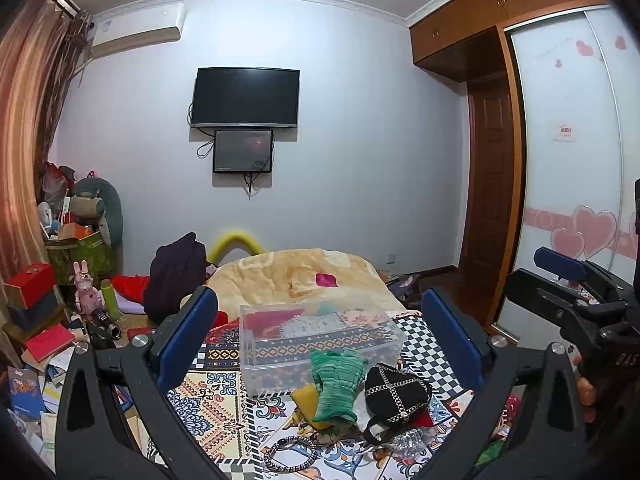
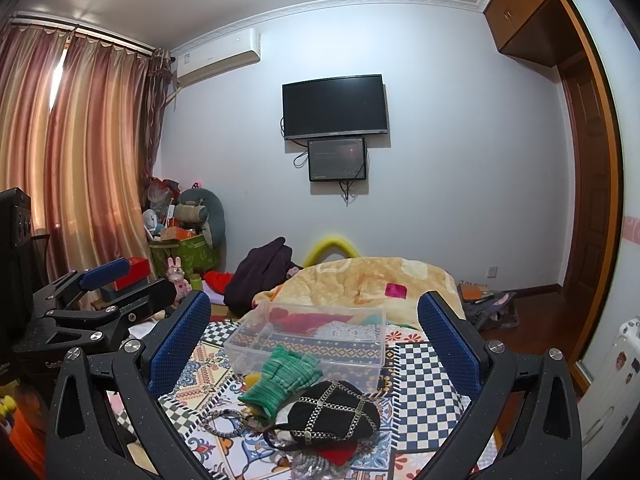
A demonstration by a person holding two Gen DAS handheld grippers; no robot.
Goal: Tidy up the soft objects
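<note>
A: Soft objects first: a green knit glove (image 1: pixel 335 386), a black chain-trimmed pouch (image 1: pixel 396 394) and a braided cord loop (image 1: pixel 289 453) lie heaped on the patterned bedspread (image 1: pixel 208 400), low between the left gripper (image 1: pixel 320 340) jaws and just short of the clear plastic bin (image 1: pixel 320 340).

B: And the jaws?

A: Both sets stand wide apart and hold nothing. The right gripper (image 2: pixel 314 344) sees the same heap between its own jaws, with the glove leaning against the bin's near wall.

B: So the step is likely a first pick.

A: I'd judge so. The glove looks easiest: it sits on top, touching the pouch. Come down over its cuff end, pinch the bunched knit rather than a single finger, and lift straight so it doesn't drag the pouch or the yellow piece (image 1: pixel 305 395) beneath it.

B: Room to move?

A: The bin's mouth is open, with folded red and patterned cloth already inside at the far end; the near half looks free. Mind its rim when crossing. The other gripper hangs close at the outer side of each view, so keep the two apart. The bed edge falls away beyond the right jaw.
</note>
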